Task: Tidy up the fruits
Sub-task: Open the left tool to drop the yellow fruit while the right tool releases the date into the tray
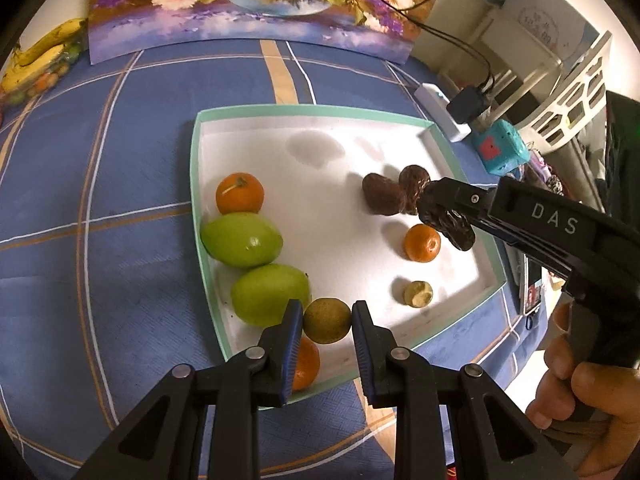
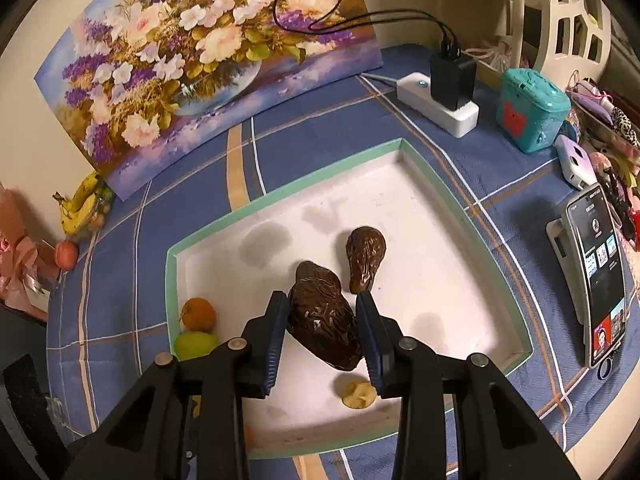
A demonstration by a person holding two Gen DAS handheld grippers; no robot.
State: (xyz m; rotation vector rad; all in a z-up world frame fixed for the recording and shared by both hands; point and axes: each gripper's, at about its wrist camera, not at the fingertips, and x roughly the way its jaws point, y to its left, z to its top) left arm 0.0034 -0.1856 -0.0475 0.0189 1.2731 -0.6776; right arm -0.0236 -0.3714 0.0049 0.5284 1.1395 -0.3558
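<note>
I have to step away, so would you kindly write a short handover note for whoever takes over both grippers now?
Left gripper: shut on a brownish-green round fruit at the tray's near edge.
Right gripper: shut on a dark wrinkled fruit, over the tray.
In the tray: two green fruits and an orange lined along the left wall, two more dark fruits mid-tray, another orange, a small tan fruit.
Left: place both held fruits with their kinds; group the loose ones.

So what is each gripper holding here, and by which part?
The left gripper clamps a small olive-brown round fruit across its middle. The right gripper grips a wrinkled dark brown fruit by its sides.
</note>
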